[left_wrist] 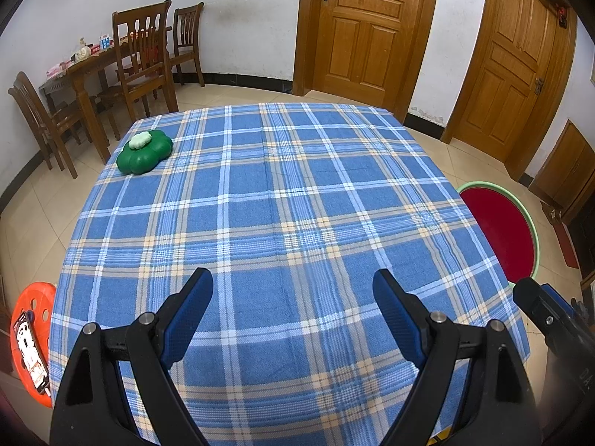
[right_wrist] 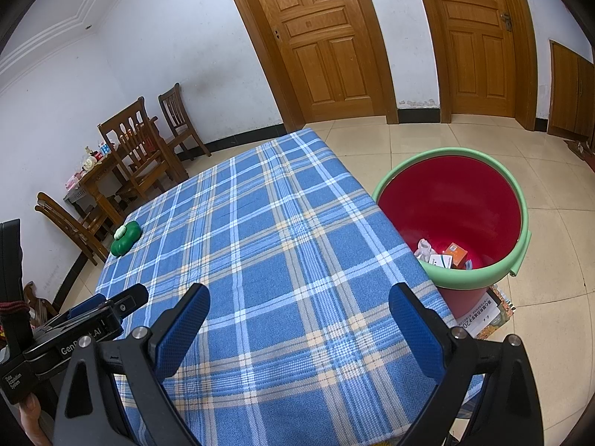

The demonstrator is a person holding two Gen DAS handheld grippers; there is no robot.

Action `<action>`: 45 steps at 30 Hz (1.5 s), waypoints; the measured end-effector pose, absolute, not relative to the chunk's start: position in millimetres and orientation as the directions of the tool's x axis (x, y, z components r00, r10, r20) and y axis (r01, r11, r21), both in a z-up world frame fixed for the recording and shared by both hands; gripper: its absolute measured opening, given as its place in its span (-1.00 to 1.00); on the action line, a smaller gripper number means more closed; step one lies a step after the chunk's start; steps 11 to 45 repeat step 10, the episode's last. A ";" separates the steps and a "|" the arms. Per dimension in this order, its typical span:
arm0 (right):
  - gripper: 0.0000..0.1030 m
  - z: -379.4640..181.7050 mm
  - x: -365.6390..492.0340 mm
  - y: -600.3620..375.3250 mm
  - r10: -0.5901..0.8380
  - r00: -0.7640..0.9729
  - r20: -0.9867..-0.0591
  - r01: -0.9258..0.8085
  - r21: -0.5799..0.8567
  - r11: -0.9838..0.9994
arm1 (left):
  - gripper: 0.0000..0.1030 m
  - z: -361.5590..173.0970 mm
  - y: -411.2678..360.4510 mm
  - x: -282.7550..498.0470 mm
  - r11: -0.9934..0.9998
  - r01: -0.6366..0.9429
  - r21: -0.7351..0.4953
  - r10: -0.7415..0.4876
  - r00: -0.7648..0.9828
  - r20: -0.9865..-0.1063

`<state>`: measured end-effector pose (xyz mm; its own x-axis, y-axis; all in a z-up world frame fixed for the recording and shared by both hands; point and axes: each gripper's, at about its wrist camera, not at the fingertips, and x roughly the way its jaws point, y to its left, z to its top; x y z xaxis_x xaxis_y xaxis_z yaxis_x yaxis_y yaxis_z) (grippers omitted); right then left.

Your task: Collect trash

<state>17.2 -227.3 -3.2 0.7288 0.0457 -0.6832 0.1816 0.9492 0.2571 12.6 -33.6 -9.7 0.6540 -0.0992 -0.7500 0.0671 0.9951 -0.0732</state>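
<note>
Both grippers hang empty over the near edge of the desk, low in each frame: the left gripper (left_wrist: 293,290) spread wide, the right gripper (right_wrist: 299,304) likewise, nothing between the fingers. Trash (right_wrist: 444,254), a few cartons and wrappers, lies at the bottom of the red bucket (right_wrist: 517,193), which stands on the floor just beside the desk at right centre of the right view. On the checked cloth (left_wrist: 282,193) only a green flower-shaped thing (left_wrist: 144,151) sits, upper left. Collection looks nearly or wholly done; whether the green thing is trash I cannot tell. If so, the next move is a long reach across.
</note>
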 end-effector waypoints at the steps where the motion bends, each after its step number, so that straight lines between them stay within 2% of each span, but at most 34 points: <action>1: 0.92 -2.7 16.6 -227.9 0.046 0.729 -0.683 0.182 0.257 0.949 | 0.69 -9.6 -33.4 12.6 0.995 0.067 -0.073 -0.099 0.654 -0.750; 45: 0.92 -2.8 17.2 -227.7 0.046 0.728 -0.684 0.182 0.258 0.949 | 0.69 -10.4 -34.0 12.1 0.995 0.065 -0.074 -0.099 0.652 -0.752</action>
